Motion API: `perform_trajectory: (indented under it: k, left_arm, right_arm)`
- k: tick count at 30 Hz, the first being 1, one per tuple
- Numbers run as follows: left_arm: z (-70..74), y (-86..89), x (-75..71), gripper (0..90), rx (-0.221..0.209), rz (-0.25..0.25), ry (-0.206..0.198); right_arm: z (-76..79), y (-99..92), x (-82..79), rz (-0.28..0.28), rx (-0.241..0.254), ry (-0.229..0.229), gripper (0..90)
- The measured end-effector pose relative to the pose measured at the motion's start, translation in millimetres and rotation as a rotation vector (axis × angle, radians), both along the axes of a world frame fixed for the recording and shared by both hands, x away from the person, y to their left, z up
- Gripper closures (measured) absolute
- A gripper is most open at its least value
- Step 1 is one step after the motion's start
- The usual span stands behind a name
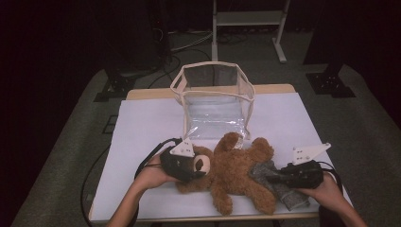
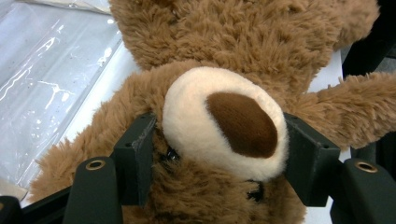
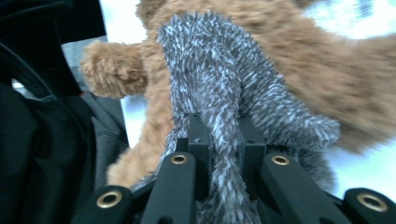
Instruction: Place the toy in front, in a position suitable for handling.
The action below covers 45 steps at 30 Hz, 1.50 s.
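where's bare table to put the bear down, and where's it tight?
Free: the white table left of the clear bag, and the strip right of the bag out to the table's right edge. Crowded: the front middle, where the teddy bear, the grey cloth, the left gripper and the right gripper sit.

A teddy bear (image 1: 231, 172) lies on the table (image 1: 142, 127), before a bag (image 1: 215, 101).
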<state>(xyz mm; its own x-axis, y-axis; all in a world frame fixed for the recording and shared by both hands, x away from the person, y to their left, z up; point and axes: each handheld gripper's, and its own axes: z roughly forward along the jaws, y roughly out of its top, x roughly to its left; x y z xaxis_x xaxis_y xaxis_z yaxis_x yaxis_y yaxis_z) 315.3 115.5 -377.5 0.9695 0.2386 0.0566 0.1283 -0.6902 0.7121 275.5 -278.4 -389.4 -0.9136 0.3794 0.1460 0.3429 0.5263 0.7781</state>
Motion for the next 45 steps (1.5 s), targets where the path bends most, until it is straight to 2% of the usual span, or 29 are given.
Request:
perform_trajectory:
  k: [4, 5, 7, 9, 10, 11, 12, 13, 14, 16, 18, 21, 22, 24, 25, 26, 28, 29, 30, 34, 36, 37, 38, 40, 42, 45]
  left_arm:
    - [-0.8, -1.6, -2.7, 34.9, 0.000, 0.002, -0.003]
    - [-0.8, -1.6, -2.7, 35.1, 0.000, 0.002, -0.003]
    - [-0.4, -2.1, -4.3, 35.2, 0.014, -0.008, -0.006]
    - [-0.4, -2.4, -5.1, 35.2, 0.018, -0.008, -0.007]
    - [-0.2, -2.4, -5.8, 35.2, 0.024, -0.013, -0.009]
    - [-0.2, -2.4, -5.8, 35.2, 0.024, -0.013, -0.009]
    - [-0.4, -1.8, -6.5, 35.2, 0.026, -0.011, -0.008]
    - [-0.4, -1.8, -6.5, 35.2, 0.026, -0.011, -0.008]
    - [-1.2, -1.1, -7.1, 35.2, 0.020, -0.009, -0.007]
    - [-1.6, 0.2, -6.8, 35.3, 0.019, -0.014, -0.007]
    - [-2.0, 0.5, -6.6, 35.6, 0.015, -0.014, -0.007]
    - [-1.9, 0.2, -6.7, 35.6, 0.014, -0.011, -0.006]
    - [-1.9, -0.3, -6.9, 35.6, 0.014, -0.008, -0.007]
    - [-1.5, -0.6, -7.0, 35.5, 0.017, -0.006, -0.006]
    - [-1.5, -0.6, -7.0, 35.5, 0.017, -0.006, -0.006]
    - [-1.1, -1.2, -6.7, 35.5, 0.020, -0.006, -0.006]
    - [-0.9, -1.6, -6.5, 35.5, 0.022, -0.006, -0.006]
    - [-1.0, -2.7, -6.0, 35.4, 0.019, -0.005, -0.004]
    - [-1.0, -2.7, -6.0, 35.4, 0.019, -0.005, -0.004]
    - [-0.4, -4.0, -4.7, 35.4, 0.029, -0.018, -0.004]
    - [-0.1, -4.9, -5.1, 35.4, 0.031, -0.019, -0.007]
    - [-0.1, -4.9, -5.1, 35.4, 0.031, -0.019, -0.007]
    - [0.2, -5.3, -5.8, 35.4, 0.037, -0.022, -0.010]
    - [0.2, -5.3, -7.2, 35.4, 0.038, -0.023, -0.015]
    - [-0.4, -4.9, -8.5, 35.5, 0.033, -0.024, -0.015]
    - [-1.1, -3.2, -9.7, 35.5, 0.032, -0.031, -0.021]
  right_arm:
    - [20.0, -0.4, 3.8, -0.004, -0.001, -0.050, 79.5]
    - [20.0, -0.4, 3.8, -0.004, -0.001, -0.050, 79.5]
    - [34.6, 14.2, 9.7, 0.027, -0.007, -0.094, 79.5]
    - [38.1, 20.9, 12.4, 0.040, -0.010, -0.104, 79.5]
    - [42.2, 34.4, 18.8, 0.063, -0.021, -0.114, 79.5]
    - [42.2, 34.4, 18.8, 0.063, -0.021, -0.114, 79.5]
    - [41.8, 46.6, 25.5, 0.083, -0.029, -0.116, 79.5]
    - [41.8, 46.6, 25.5, 0.083, -0.029, -0.116, 79.5]
    - [37.2, 55.3, 30.8, 0.098, -0.049, -0.115, 79.5]
    - [30.6, 58.2, 33.9, 0.104, -0.067, -0.111, 79.6]
    - [26.3, 52.6, 36.2, 0.084, -0.054, -0.092, 79.6]
    - [22.2, 43.1, 38.4, 0.055, -0.060, -0.086, 79.6]
    - [17.0, 31.7, 40.3, 0.027, -0.065, -0.073, 79.6]
    - [11.1, 20.6, 40.9, -0.005, -0.089, -0.073, 79.6]
    - [11.1, 20.6, 40.9, -0.005, -0.089, -0.073, 79.6]
    - [6.8, 9.6, 40.7, -0.029, -0.094, -0.058, 79.6]
    - [6.0, 4.6, 39.8, -0.038, -0.093, -0.054, 79.6]
    - [8.2, -4.0, 37.1, -0.051, -0.080, -0.047, 79.6]
    - [8.2, -4.0, 37.1, -0.051, -0.080, -0.047, 79.6]
    - [30.6, -12.7, 32.6, -0.055, -0.051, -0.078, 79.6]
    - [42.7, -7.5, 34.5, -0.038, -0.042, -0.095, 79.5]
    - [42.7, -7.5, 34.5, -0.038, -0.042, -0.095, 79.5]
    - [53.3, 5.4, 39.6, -0.012, -0.053, -0.115, 79.5]
    - [56.8, 18.5, 45.9, 0.015, -0.069, -0.120, 79.5]
    - [55.1, 33.5, 55.1, 0.043, -0.093, -0.116, 79.5]
    - [43.5, 50.2, 67.4, 0.073, -0.135, -0.092, 79.6]
